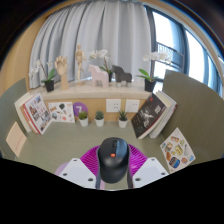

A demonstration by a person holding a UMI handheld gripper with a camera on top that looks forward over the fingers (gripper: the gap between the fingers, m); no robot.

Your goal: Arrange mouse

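Gripper view over a desk. A black, rounded plastic computer mouse with a red mark on its scroll wheel (113,160) sits between the two fingers of the hand-held gripper (112,170). The magenta pads (90,160) flank the mouse closely on both sides, so the fingers appear closed about it at roughly the width of its body; whether both pads truly press on it cannot be told, as the contact lines are hidden by the mouse itself. It likewise cannot be told whether the mouse is lifted or rests on the pale grey desk surface (60,135).

Beyond the fingers, well apart from the mouse, stand a row of small potted plants (100,118), a round purple object (82,108), an open magazine (152,113) propped to one side and another printed sheet (34,112) to the other; a shelf with white orchids (97,58) lies farther back before grey curtains (90,30).

Judged step: carrying or setting the mouse into place. To do it well, keep the grip square across the mouse's flanks and lower it flat onto the bare surface ahead of the fingers, short of the plants. Part the fingers only once it rests.
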